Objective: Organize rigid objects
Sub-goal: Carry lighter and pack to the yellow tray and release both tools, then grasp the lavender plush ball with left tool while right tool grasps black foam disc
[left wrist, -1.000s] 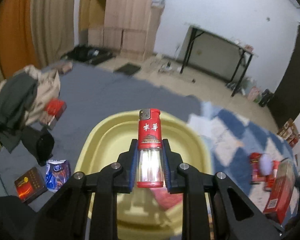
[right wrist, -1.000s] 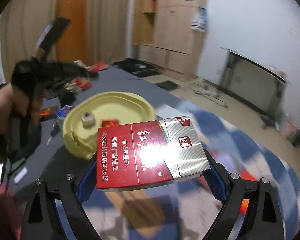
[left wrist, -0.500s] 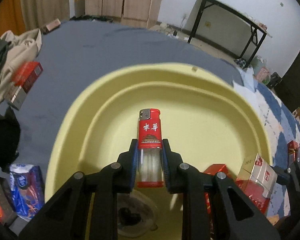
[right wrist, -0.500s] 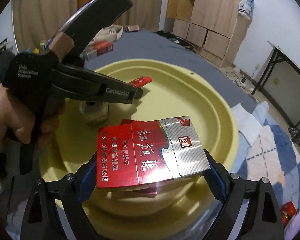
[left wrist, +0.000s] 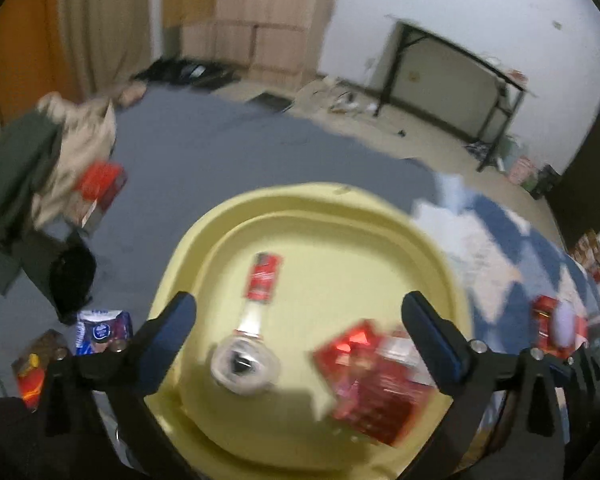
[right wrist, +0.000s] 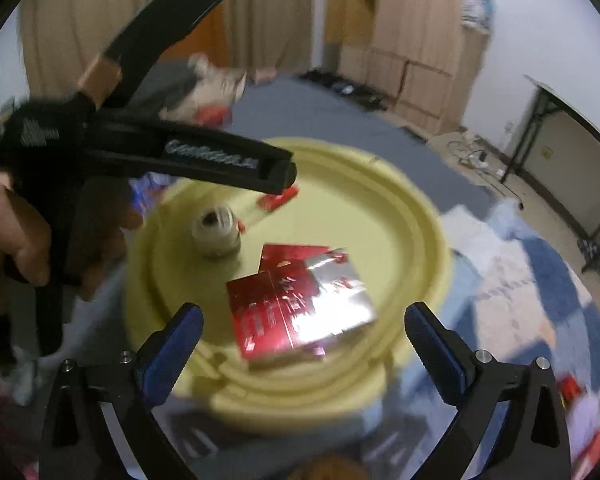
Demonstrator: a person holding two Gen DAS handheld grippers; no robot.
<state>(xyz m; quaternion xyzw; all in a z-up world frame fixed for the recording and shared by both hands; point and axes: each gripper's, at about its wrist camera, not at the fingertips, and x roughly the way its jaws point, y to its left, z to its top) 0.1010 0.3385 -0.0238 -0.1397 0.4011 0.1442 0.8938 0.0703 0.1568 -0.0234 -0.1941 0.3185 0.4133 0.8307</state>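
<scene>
Since both drops look done, what matters next is which loose item sits nearest which hand.

Left wrist view: the left gripper (left wrist: 298, 312) has its jaws opening, spread wide with nothing between the pads. The lighter (left wrist: 260, 292) lies flat in the yellow basin (left wrist: 380, 216) just beyond the tips, long axis running away from the camera, red cap far. The cigarette pack (left wrist: 374, 380) lies in the basin too, off to the right. Outside the rim, a blue packet (left wrist: 100, 330) sits close on the left, and another red pack (left wrist: 100, 188) lies further off by the clothes.

Right wrist view: the right gripper (right wrist: 300, 332) is opening as well, holding nothing; the cigarette pack (right wrist: 300, 308) lies tilted on another red pack just ahead of the tips. The left gripper (right wrist: 276, 174) hovers over the basin (right wrist: 424, 216).

My guess is the left hand is nearer the blue packet.
</scene>
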